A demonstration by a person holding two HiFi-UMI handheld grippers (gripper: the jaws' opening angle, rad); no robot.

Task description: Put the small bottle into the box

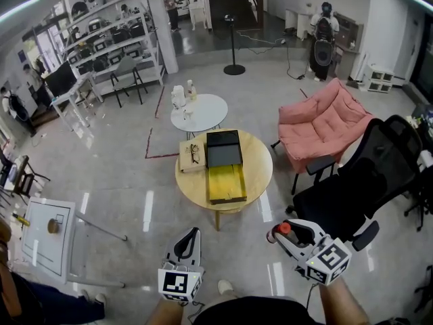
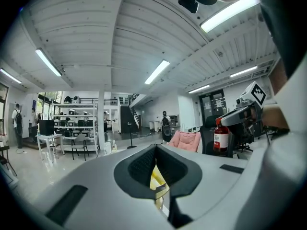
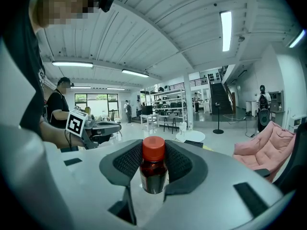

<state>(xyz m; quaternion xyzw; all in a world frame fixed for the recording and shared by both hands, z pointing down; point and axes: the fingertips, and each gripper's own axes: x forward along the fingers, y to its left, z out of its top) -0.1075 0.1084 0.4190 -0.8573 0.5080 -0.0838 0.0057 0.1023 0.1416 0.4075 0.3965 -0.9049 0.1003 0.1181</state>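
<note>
Observe small bottle (image 3: 154,174) clamped upright in right gripper (image 3: 153,163), cap up against spillage, well apart from box (image 1: 225,181) on round bench (image 1: 260,162) ahead. Observe left gripper (image 2: 156,163) closed on nothing, presumably free to steady box.

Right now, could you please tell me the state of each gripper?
Left gripper: shut, nothing in it.
Right gripper: shut on the bottle.
</note>
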